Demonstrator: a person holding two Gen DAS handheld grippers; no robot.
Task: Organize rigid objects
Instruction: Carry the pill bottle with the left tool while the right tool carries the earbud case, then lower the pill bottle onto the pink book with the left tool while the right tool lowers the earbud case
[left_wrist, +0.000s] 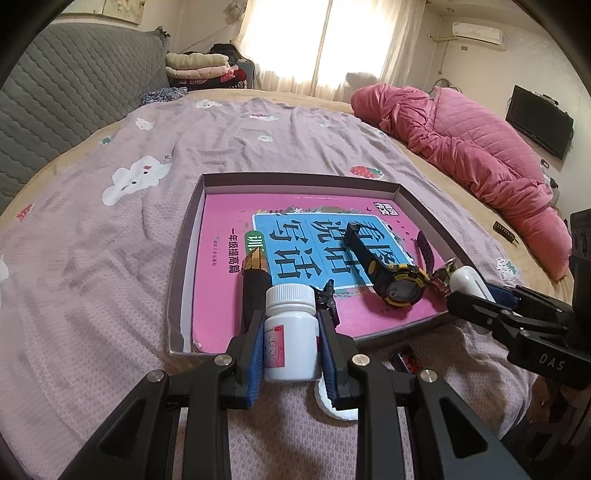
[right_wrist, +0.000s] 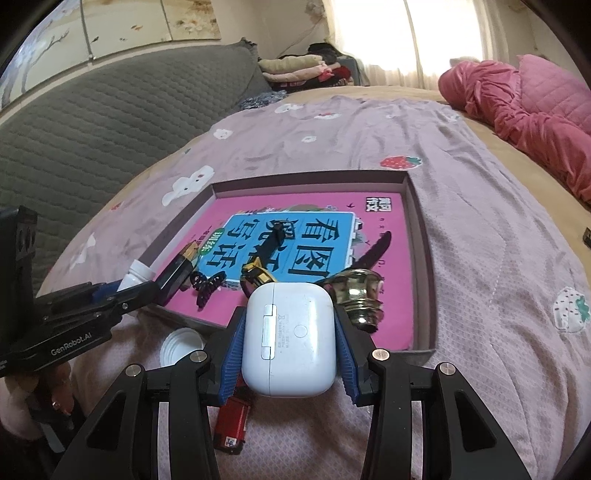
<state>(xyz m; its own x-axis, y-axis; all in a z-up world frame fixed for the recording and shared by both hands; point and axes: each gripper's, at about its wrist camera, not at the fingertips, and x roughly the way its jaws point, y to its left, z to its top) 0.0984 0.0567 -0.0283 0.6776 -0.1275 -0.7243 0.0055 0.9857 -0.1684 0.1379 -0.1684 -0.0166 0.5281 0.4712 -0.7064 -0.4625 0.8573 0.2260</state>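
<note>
My left gripper (left_wrist: 291, 332) is shut on a white pill bottle (left_wrist: 291, 332) with a screw cap, held upright above the near edge of the shallow box (left_wrist: 295, 180). My right gripper (right_wrist: 290, 336) is shut on a white earbuds case (right_wrist: 291, 336), hinge side toward the camera, over the box's near rim. A pink book (left_wrist: 214, 266) lines the box. On the book lie a black-and-yellow watch (left_wrist: 400, 286), a black hair claw (right_wrist: 207, 284), a dark cylinder with a gold end (left_wrist: 255, 280), a brass bell (right_wrist: 360, 299) and a dark curved strip (right_wrist: 373, 253).
A white lid (right_wrist: 181, 345) and a red lighter (right_wrist: 232, 424) lie on the purple blanket in front of the box. A pink quilt (left_wrist: 480, 147) is bunched at the bed's far right. A grey headboard (left_wrist: 74, 92) runs along the left. A small dark object (left_wrist: 506, 230) lies near the bed's right edge.
</note>
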